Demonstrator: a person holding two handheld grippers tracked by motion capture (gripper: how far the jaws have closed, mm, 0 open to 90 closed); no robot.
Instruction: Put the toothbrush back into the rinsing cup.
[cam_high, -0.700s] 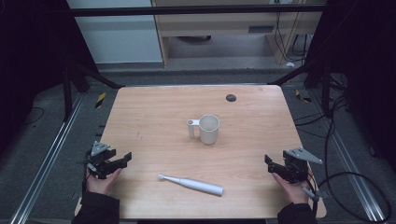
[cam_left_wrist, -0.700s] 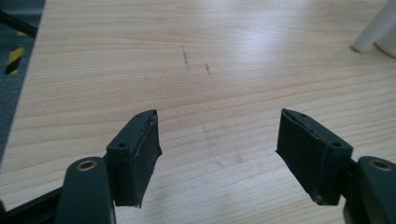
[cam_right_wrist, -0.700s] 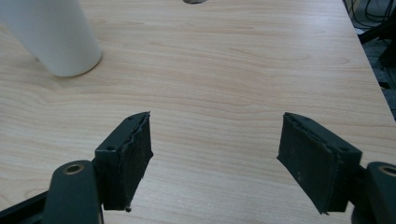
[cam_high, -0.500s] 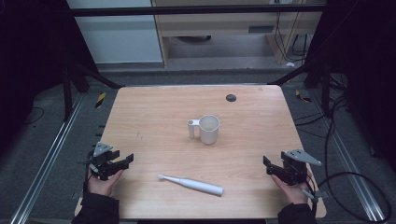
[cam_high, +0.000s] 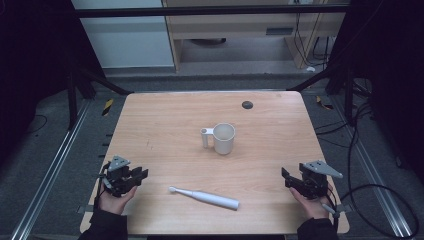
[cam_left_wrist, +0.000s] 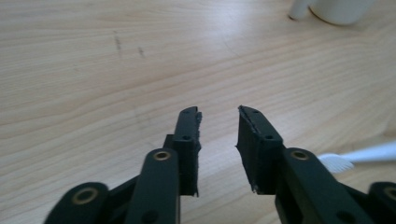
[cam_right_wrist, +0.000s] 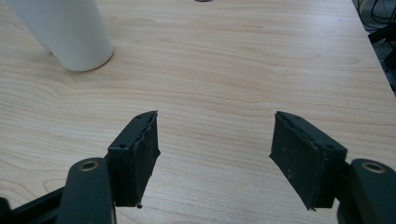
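Both grippers parked at the near bench corners, nothing held.

My left gripper (cam_high: 141, 174) has fingers slightly apart, my right gripper (cam_high: 286, 179) wide apart. Toothbrush (cam_high: 206, 197) lies flat between them, reachable from either side; mug (cam_high: 223, 138) stands upright mid-bench (cam_high: 160, 120), well apart.

Lower left of the high view: black two-jaw left gripper (cam_high: 142, 174), a grey three-cornered plate (cam_high: 118, 162) on top, gripped by a hand (cam_high: 116, 201) with a dark sleeve (cam_high: 105, 226) at the wrist.

Lower right: matching black right gripper (cam_high: 284, 173) with a grey triangular plate (cam_high: 323, 168), a thin dark cable (cam_high: 367, 200) looping off it, dark cuff (cam_high: 317, 230) below.

Gripper views: matte black jaw arms, brass-coloured pivot rivets (cam_left_wrist: 162, 155), small dark screws in the flat pads (cam_left_wrist: 187, 138), pad edges frayed and ragged (cam_right_wrist: 148, 135).
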